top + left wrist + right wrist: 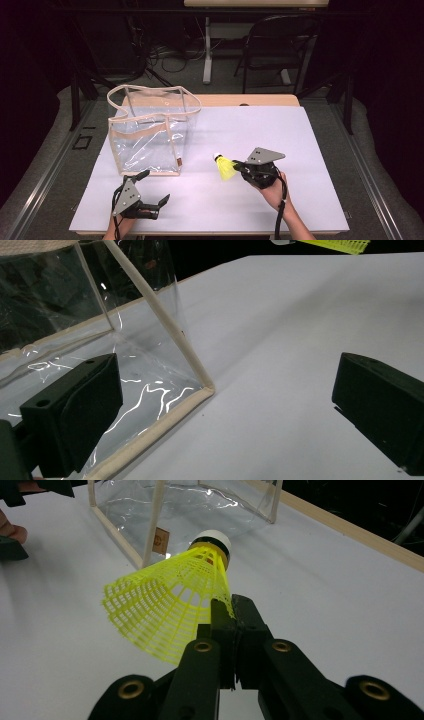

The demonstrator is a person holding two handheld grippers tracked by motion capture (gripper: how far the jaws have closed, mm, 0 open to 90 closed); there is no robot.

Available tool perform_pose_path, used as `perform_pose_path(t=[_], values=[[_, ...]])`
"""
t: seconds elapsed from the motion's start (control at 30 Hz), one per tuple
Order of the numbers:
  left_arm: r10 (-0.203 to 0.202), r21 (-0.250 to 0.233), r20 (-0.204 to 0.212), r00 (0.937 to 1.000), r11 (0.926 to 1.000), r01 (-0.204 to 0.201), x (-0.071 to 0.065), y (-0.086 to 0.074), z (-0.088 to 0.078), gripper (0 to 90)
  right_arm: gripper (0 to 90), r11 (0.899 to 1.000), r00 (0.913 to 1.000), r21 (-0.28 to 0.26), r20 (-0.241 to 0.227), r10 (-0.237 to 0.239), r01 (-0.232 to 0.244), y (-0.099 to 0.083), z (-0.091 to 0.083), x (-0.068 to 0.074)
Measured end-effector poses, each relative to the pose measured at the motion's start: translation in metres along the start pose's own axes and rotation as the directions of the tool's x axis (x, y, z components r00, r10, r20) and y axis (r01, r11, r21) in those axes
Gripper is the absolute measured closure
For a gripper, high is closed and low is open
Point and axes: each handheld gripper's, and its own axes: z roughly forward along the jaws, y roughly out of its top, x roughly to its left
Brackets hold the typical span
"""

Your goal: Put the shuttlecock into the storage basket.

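The right tongs (pixel 239 165) are clenched on the rim of a yellow shuttlecock's (pixel 224 167) skirt, holding it just above the white table (pixel 280 140) near the middle of its front half, cork tip toward the clear bag (pixel 150 132). The left tongs (pixel 152 187) stand released near the table's front left corner, jaws wide beside the bag's lower corner, apparently without touching it. The grip catches only thin mesh, so the shuttlecock could twist or slip out, and the floppy bag could sag shut if nothing steadies it.
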Motion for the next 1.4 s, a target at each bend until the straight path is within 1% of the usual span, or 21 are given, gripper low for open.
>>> perform_pose_path(t=[0.2,0.47,0.93,1.4], values=[[-0.007,0.0,0.001,1.0,1.0,0.007,0.0,0.0,0.0,0.0,89.0,1.0,1.0,-0.005,0.0,0.001,-0.001,0.004,0.004,-0.002],[-0.008,0.002,0.002,1.0,1.0,0.008,0.0,0.0,0.001,0.0,89.1,1.0,1.0,0.003,-0.003,0.005,-0.005,0.007,0.009,-0.004],[-0.005,0.005,0.0,1.0,1.0,0.005,0.0,0.0,0.001,0.0,89.1,1.0,0.9999,0.0,-0.004,0.012,-0.012,0.016,0.02,-0.009],[-0.007,0.004,-0.001,1.0,1.0,0.007,0.0,0.0,0.0,0.0,89.1,1.0,0.9999,-0.01,0.006,0.014,-0.014,0.024,0.023,-0.015]])
